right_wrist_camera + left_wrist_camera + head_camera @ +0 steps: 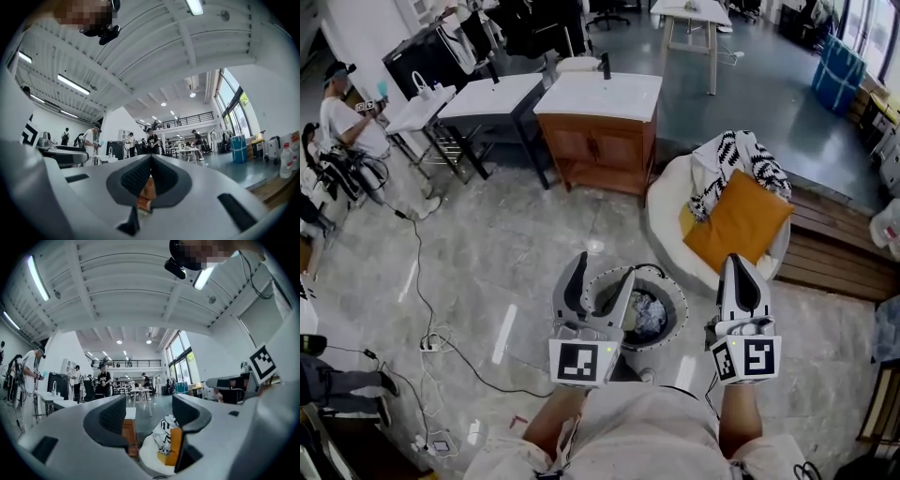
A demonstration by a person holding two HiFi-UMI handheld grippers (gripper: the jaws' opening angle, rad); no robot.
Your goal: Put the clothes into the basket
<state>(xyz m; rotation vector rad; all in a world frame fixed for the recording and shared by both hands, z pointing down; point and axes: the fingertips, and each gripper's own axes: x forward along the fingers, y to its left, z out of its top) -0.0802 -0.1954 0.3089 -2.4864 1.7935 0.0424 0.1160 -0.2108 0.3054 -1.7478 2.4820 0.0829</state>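
Observation:
A round mesh basket (677, 302) stands on the floor just ahead of me, with pale crumpled clothes (648, 315) inside. My left gripper (603, 269) hovers over the basket's left rim, open and empty. My right gripper (741, 263) is shut with nothing in it, to the right of the basket. Beyond them, a black-and-white patterned garment (737, 161) and an orange cloth (739, 221) lie on a white round chair (666, 208). In the left gripper view, the open left gripper (149, 416) frames the patterned garment (164, 431) and the orange cloth (176, 446). The right gripper (151, 163) shows closed pads.
A wooden cabinet with a white top (598, 127) stands ahead, with tables (492, 96) to its left. A wooden bench (834, 246) runs on the right. Cables and a power strip (431, 345) lie on the floor at left. People (342, 122) are at the far left.

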